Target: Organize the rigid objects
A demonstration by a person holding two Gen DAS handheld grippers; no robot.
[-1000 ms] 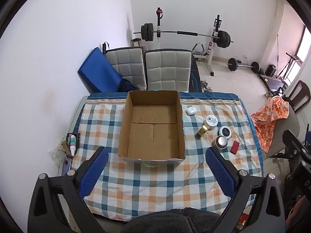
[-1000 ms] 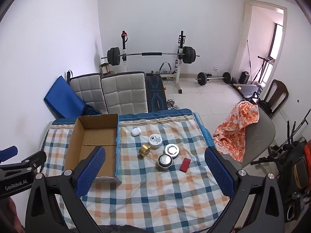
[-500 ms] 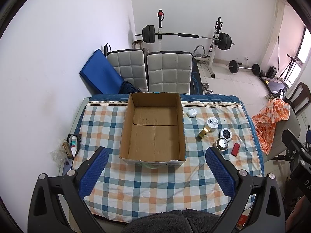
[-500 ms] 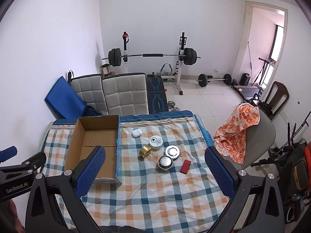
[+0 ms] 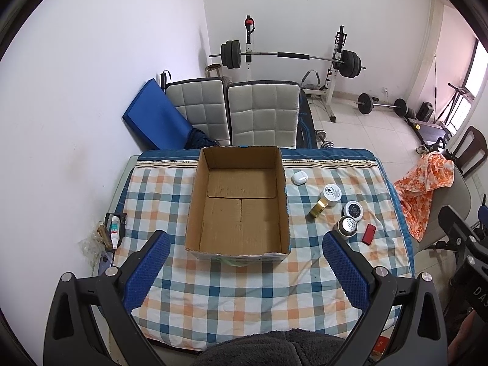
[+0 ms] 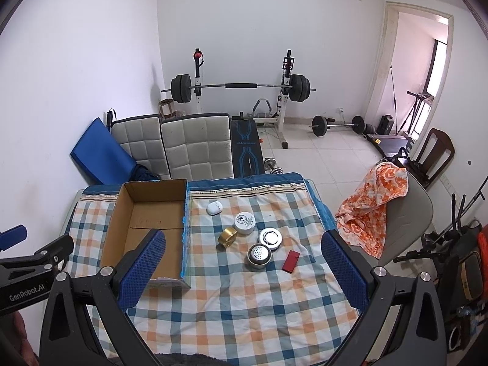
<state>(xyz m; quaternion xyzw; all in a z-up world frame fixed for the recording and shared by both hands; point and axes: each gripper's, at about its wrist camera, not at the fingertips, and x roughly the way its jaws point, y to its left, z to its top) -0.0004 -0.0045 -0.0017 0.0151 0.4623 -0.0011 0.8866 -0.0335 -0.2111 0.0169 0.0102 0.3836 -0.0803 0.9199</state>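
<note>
The open brown cardboard box (image 5: 241, 207) sits empty at the centre of the left wrist view, on the checked cloth of the desk (image 5: 244, 289). Right of it in the frame lie six loose pieces: a white earbud case (image 6: 214, 208), a white round jar (image 6: 245, 222), a gold cylinder (image 6: 227, 237), a silver round tin (image 6: 270, 238), a perforated metal cup (image 6: 259, 255) and a red flat rectangle (image 6: 290, 261). Nothing appears sorted yet, so all the work seems left. The left tool (image 5: 244, 262) and right tool (image 6: 242, 262) both hover spread wide, gripping nothing.
</note>
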